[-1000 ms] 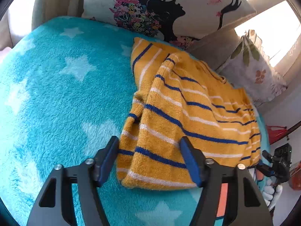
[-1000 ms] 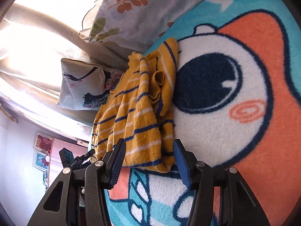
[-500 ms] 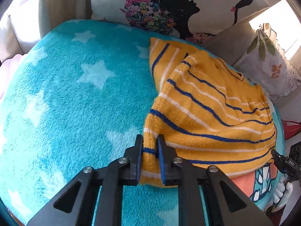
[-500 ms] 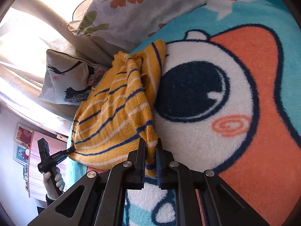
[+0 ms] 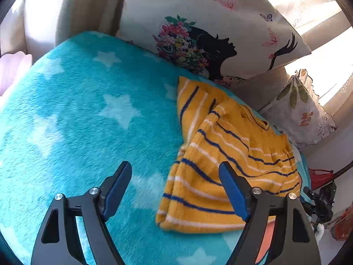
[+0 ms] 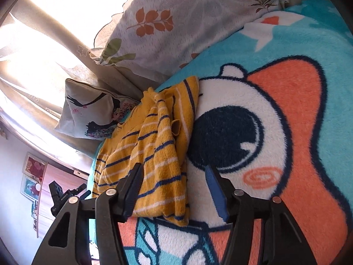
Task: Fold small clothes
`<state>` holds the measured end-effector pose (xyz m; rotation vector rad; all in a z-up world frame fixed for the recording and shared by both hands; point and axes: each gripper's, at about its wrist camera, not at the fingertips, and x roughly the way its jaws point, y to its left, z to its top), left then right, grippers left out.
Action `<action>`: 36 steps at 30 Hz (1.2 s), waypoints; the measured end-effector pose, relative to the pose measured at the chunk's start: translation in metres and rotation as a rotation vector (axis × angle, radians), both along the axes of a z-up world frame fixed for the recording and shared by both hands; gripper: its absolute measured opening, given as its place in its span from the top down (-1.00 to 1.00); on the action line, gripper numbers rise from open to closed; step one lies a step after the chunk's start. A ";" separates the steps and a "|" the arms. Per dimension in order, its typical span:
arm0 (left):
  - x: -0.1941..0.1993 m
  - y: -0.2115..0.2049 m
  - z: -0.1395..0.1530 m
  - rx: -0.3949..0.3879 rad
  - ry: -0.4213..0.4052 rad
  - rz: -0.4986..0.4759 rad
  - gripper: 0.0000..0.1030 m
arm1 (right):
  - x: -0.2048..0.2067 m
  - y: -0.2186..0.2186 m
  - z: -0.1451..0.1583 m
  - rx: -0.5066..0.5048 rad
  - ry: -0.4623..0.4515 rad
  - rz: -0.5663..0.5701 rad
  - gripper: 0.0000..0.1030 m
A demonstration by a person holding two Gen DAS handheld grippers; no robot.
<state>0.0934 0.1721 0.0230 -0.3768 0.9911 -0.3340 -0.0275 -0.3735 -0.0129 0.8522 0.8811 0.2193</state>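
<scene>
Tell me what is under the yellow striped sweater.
The sweater lies on a fleece blanket, turquoise with stars on one side and a cartoon print on the other. The blanket directly beneath it is covered, so nothing more can be told.

Sweater (image 5: 222,172) yellow, navy and white stripes. Blanket (image 5: 88,119) turquoise, white stars; orange, white, navy cartoon (image 6: 275,154). Pillow (image 5: 209,33) cream, black silhouette, flowers. Pads (image 5: 233,192) blue.

left gripper's (image 5: 175,191) right finger covers part of the striped sweater's (image 5: 220,167) hem.
</scene>
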 end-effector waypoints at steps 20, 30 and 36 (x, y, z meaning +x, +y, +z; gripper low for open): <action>0.024 -0.093 -0.003 0.126 0.088 -0.173 0.59 | 0.048 0.046 -0.028 0.090 -0.010 0.116 0.41; -0.018 -0.077 0.015 0.027 0.162 -0.171 0.64 | 0.016 0.036 0.004 0.211 -0.004 0.191 0.47; -0.050 -0.063 -0.015 0.080 0.165 -0.136 0.23 | -0.025 0.029 -0.014 0.138 0.055 0.177 0.32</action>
